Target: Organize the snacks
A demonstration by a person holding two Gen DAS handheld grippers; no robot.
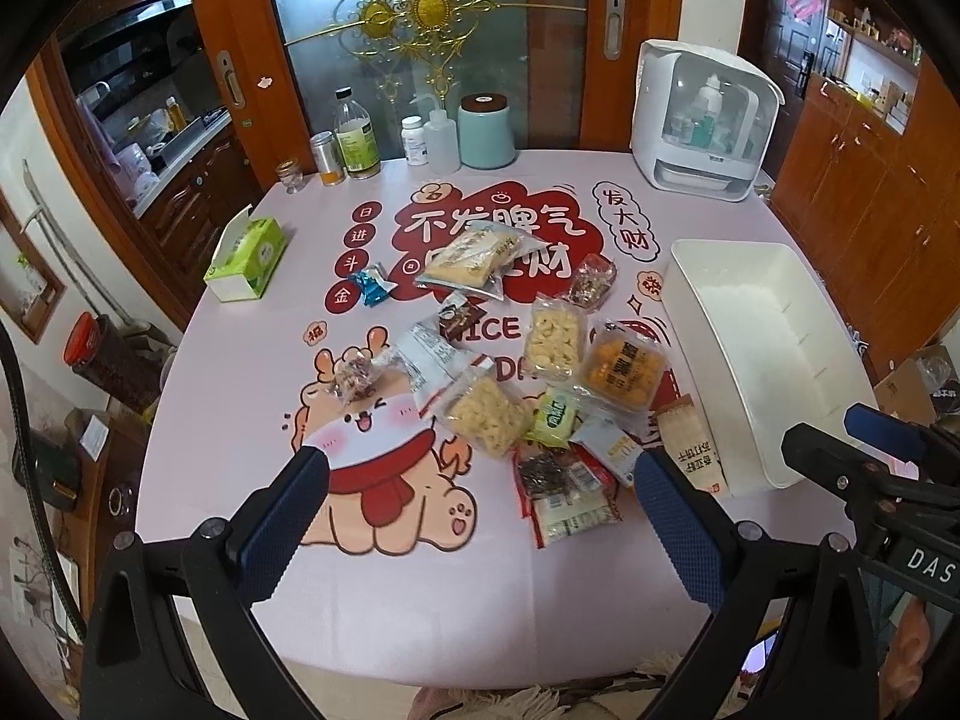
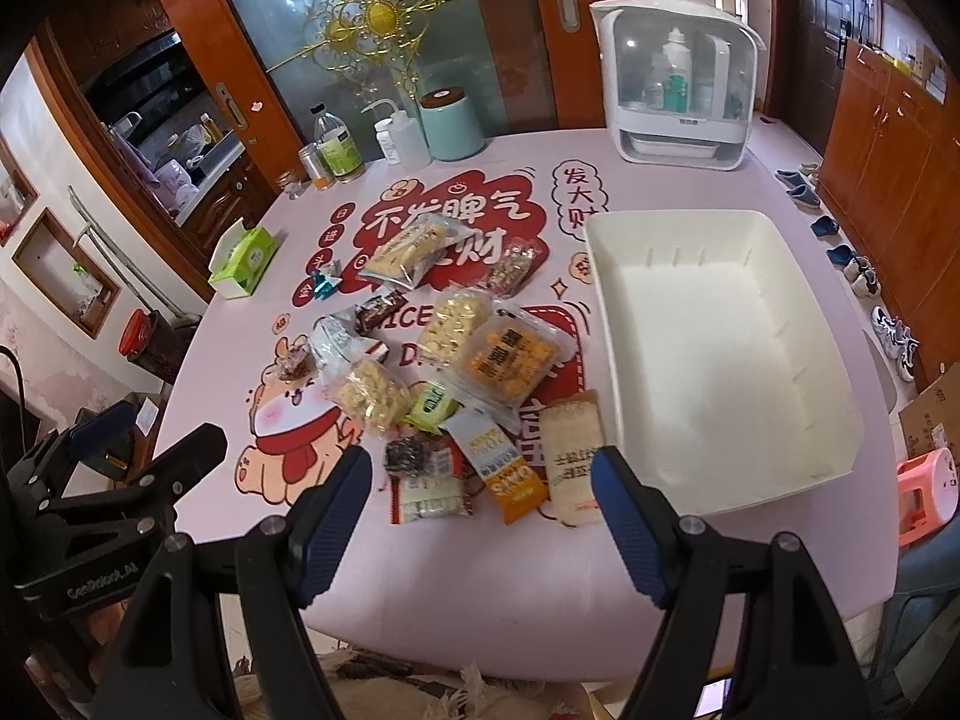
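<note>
Both grippers are held above the near edge of the table [image 1: 420, 618], w/ nothing between the fingers. The left gripper [image 1: 480, 510] is spread wide open, as is the right gripper [image 2: 480, 504]; neither is touching any packet.

The snacks [image 1: 510, 372] are scattered over the middle of the table, approx. centre to near-centre, on the printed pink cover. A large clear bag of biscuits [image 1: 474, 261] is seen toward the far side, an orange pack [image 1: 621, 369] near the middle-right, and a small blue candy [image 1: 373, 287] apart on the left. Packets nearest the near edge are overlapped in a loose pile, incl. an orange-and-white bar [image 2: 507, 462].

A white bin [image 2: 714, 348] is set by the right edge, just beside the pile, w/ nothing inside. A green tissue box [image 1: 246, 261] is placed at the left edge. Bottles & a teal canister [image 1: 486, 129] are lined along the far edge; a white cabinet [image 1: 702, 120] is set at the far right corner.
</note>
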